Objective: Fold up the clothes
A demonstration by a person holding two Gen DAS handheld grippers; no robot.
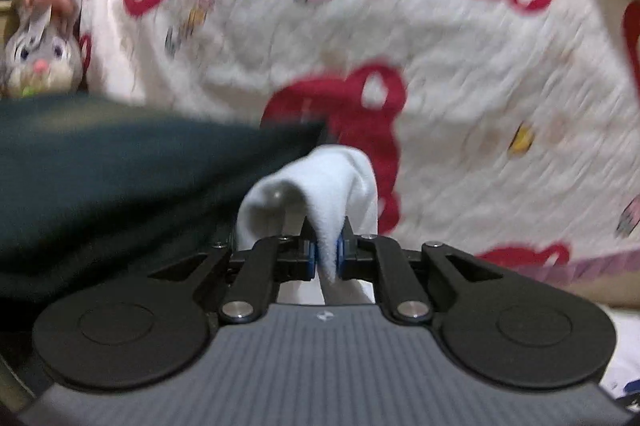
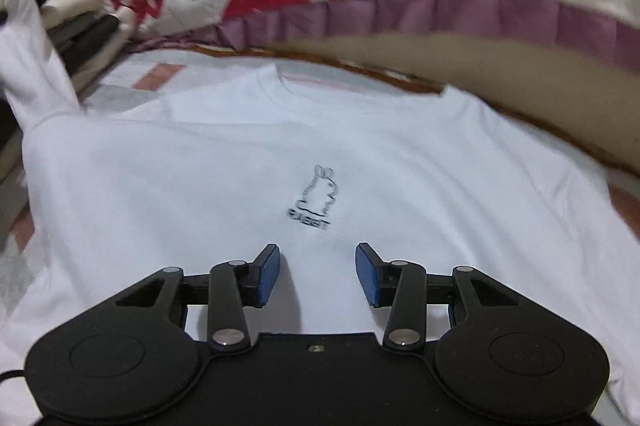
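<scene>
Your left gripper (image 1: 328, 252) has its blue-padded jaws pinched tight on a fold of the white cotton T-shirt (image 1: 320, 182), and the cloth bunches up in a soft hump just beyond the fingertips. To the left of that hump lies a dark green fabric (image 1: 120, 178), filling the lower left of the left wrist view. Behind both hangs a white quilted blanket with red bow shapes (image 1: 440, 66), and a grey plush rabbit with pink ears (image 1: 40, 46) sits at the far left edge, beside the blanket.

Your right gripper (image 2: 318, 272) hovers with its jaws spread wide and nothing between them, just above the middle of the shirt. In the right wrist view the white T-shirt (image 2: 240, 166) lies spread front-up on the bed, collar at the far edge, with a small outlined rabbit print (image 2: 318, 198) just ahead of the fingertips. The shirt's left sleeve is lifted off the bed at the left edge of the view. A purple ruffled trim (image 2: 440, 10) borders the quilted blanket beyond the collar. No container shows in either view.
</scene>
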